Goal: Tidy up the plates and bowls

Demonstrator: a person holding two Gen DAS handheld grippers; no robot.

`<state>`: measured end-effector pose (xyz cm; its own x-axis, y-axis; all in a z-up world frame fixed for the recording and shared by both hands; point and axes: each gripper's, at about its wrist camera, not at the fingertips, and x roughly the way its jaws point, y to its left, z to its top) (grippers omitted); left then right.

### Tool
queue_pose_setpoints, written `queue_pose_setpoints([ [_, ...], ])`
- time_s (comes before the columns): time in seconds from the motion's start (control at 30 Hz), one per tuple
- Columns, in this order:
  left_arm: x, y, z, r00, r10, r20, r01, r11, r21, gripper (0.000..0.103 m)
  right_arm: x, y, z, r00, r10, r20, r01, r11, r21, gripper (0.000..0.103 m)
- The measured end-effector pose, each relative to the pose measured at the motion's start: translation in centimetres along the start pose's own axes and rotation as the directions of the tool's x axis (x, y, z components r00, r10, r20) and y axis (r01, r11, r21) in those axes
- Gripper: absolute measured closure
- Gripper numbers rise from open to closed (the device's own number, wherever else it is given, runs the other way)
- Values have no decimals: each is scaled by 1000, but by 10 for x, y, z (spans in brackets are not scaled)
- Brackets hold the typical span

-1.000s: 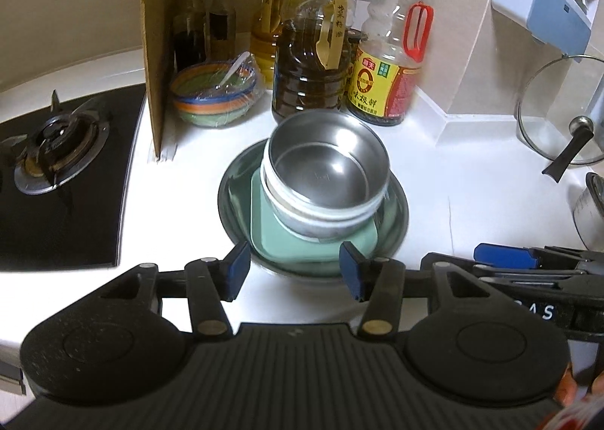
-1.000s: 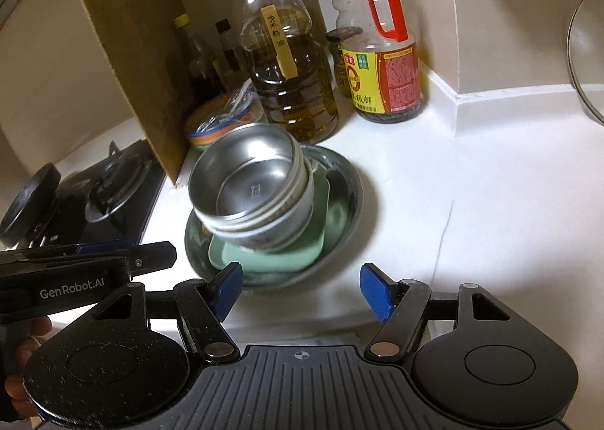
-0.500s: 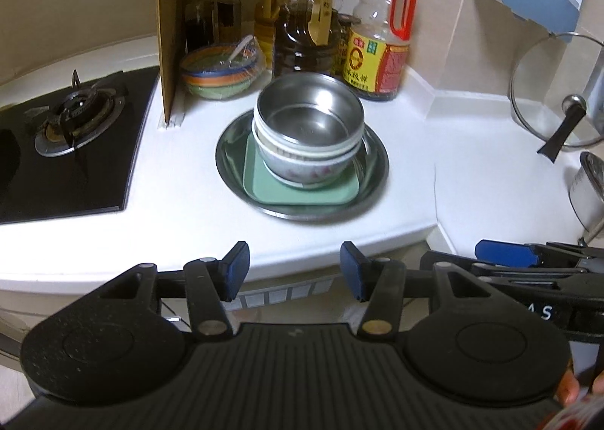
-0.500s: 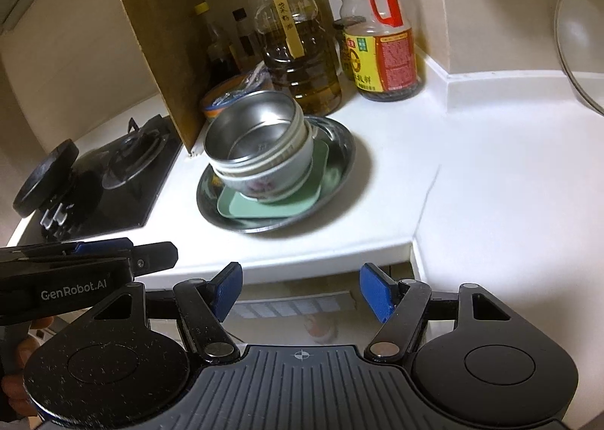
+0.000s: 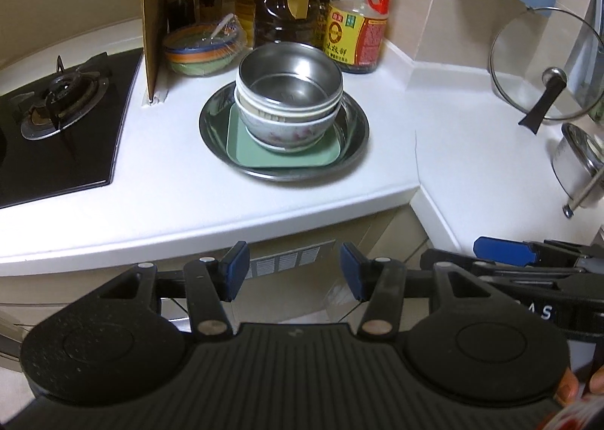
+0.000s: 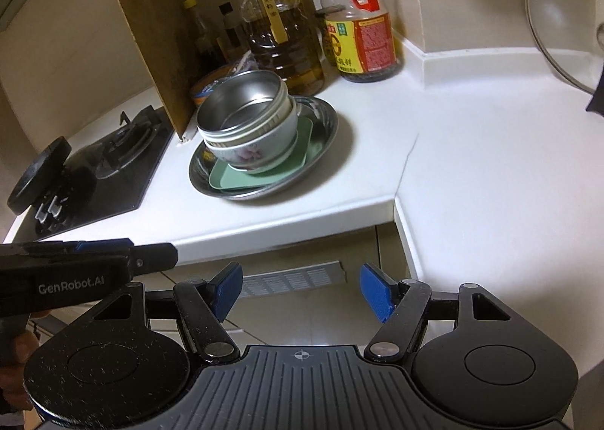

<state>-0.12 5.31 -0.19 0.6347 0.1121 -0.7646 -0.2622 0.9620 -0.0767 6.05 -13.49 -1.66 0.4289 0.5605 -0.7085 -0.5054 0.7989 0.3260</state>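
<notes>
- The left gripper (image 5: 294, 271) is hanging off the counter's front edge with its fingers released and nothing between the blue pads (image 5: 238, 267); only cupboard front is lying between them.
- The right gripper (image 6: 300, 288) is likewise spread apart and empty, below the counter (image 6: 472, 165) lip.
- Ahead of both pairs of fingers, well apart from them, the stack is sitting on the white counter: a round steel plate (image 5: 355, 128) carrying a green square plate (image 5: 241, 150), a patterned ceramic bowl (image 5: 287, 133) and a steel bowl (image 5: 290, 79) nested on top.
- Beyond the stack, oil and sauce bottles (image 5: 355, 33) are crowding the corner, with a wrapped striped bowl (image 5: 200, 48) just beside a cardboard sheet (image 5: 153, 14) standing upright.
- Left of the fingers' line, past the cardboard, a gas hob (image 5: 60, 97) is lying flush in the counter.
- To the right, a glass lid (image 5: 543, 63) is leaning at the wall near a steel pot (image 5: 573, 162).
- The counter edge itself is standing between the fingers and the stack; nothing else is blocking the way.
</notes>
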Motion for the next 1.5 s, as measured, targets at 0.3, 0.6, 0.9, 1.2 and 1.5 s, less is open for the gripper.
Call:
queue_pose_setpoints([
  [0.3,-13,19,-5,1000,-29,-6,29,999,26,53,-5,15,-13,1000,-30,-3,30,999,40,34],
  [0.6,-19,33,-13,999,-50,-18,51,997,52,53,-10,32,-19,999,-52,15,51,997,60,34],
  [0.9,-19,41,-15,997,-72,-19,73,995,60,53,-8,39,-21,997,-70,14,69,995,66,34],
  [1.2,-17,43,-15,996,-84,-22,86,994,67,53,-6,39,-21,997,-76,11,75,995,65,34],
  [1.5,-14,42,-12,995,-92,-24,93,993,70,53,-4,39,-20,996,-84,11,83,994,69,34],
])
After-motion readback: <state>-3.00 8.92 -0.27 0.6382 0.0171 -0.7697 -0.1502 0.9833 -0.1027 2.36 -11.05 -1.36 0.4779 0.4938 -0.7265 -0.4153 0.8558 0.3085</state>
